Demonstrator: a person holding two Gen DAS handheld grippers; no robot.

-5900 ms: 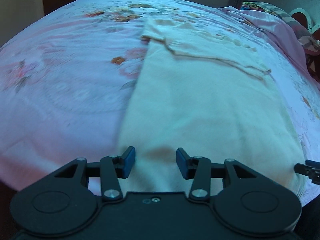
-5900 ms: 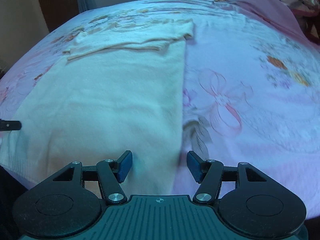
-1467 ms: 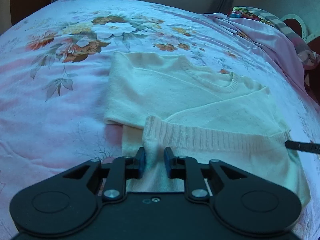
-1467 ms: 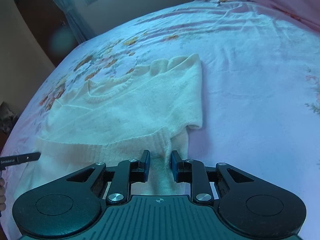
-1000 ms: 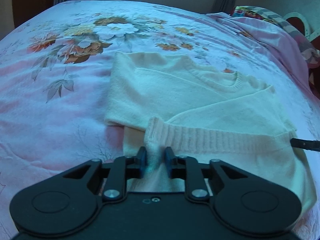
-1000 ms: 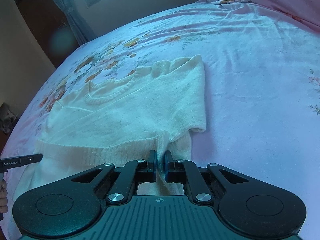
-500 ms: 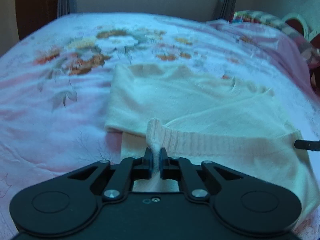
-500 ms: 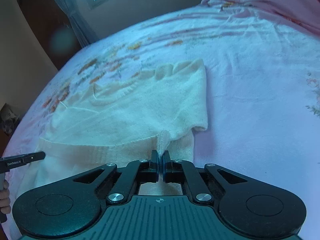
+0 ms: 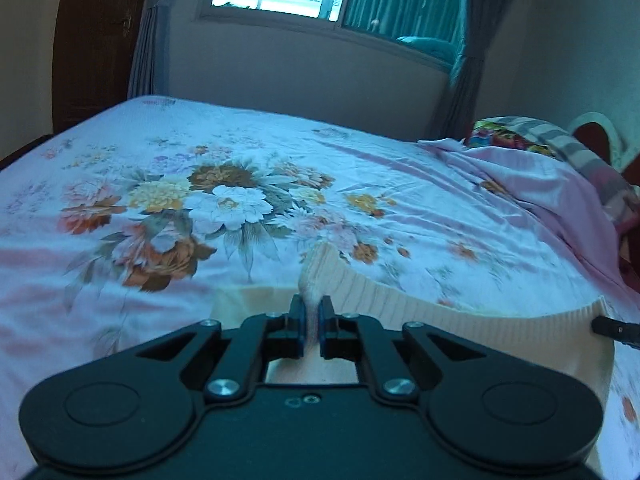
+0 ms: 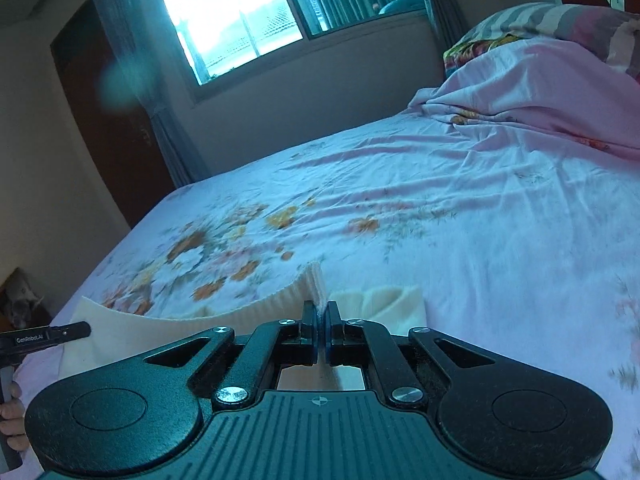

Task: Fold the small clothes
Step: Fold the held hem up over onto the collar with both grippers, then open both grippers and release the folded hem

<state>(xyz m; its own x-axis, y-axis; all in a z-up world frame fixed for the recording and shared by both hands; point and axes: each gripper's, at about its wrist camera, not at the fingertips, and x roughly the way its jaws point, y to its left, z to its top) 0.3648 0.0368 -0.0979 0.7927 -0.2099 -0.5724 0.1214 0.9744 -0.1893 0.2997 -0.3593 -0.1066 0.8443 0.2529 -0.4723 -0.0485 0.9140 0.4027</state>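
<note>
The sweater [image 9: 400, 300] was cream ribbed knit, soft and matt. Both the left gripper [image 9: 312, 312] and the right gripper [image 10: 321, 320] were matt black plastic with shiny metal screws. The bedsheet [image 9: 240, 200] was smooth floral cloth, creased towards two o'clock.

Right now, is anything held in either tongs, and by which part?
Yes. Both tongs grip the cream sweater by its ribbed hem: left tongs at one corner, right tongs at the other.

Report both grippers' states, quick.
Left gripper: shut on the cream sweater hem.
Right gripper: shut on the same hem.
</note>
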